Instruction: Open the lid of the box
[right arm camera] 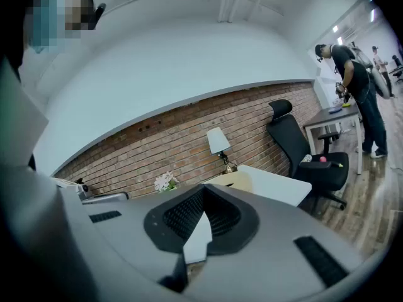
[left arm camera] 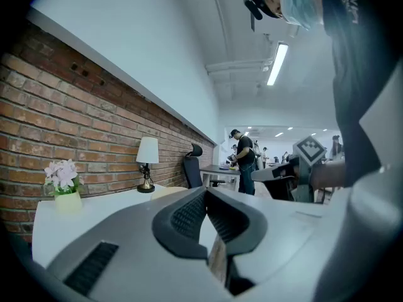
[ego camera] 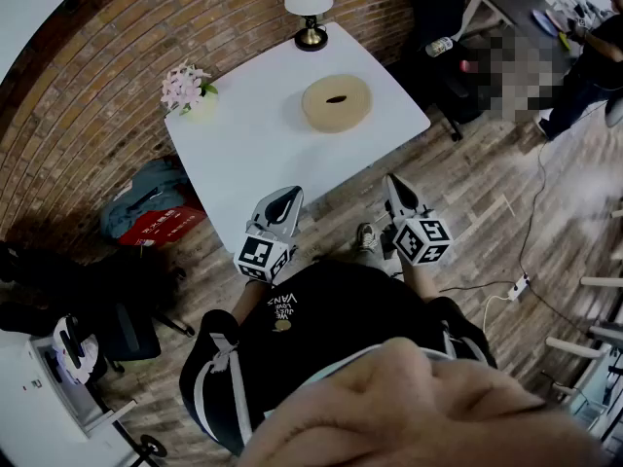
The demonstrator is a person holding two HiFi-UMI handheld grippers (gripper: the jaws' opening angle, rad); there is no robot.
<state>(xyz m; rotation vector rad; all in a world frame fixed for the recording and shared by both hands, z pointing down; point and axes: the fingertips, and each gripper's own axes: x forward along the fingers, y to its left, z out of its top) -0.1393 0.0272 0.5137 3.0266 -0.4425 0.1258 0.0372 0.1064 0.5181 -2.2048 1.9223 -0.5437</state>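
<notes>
Tan, round lidded box [ego camera: 336, 103] sits on the white worktop [ego camera: 243, 154], well ahead of the left gripper [ego camera: 288, 198] and right gripper [ego camera: 396, 187], roughly midway between their lines. Both pairs of fingers are closed tight on nothing, and neither gripper seems nearer.

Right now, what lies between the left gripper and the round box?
Nothing: in the head view, only bare white tabletop separates the left gripper from the round box.

Closed round box [ego camera: 336, 103] mid table [ego camera: 243, 154]; left tool [ego camera: 283, 205] & right tool [ego camera: 399, 196] by near edge, apart from it.
</notes>
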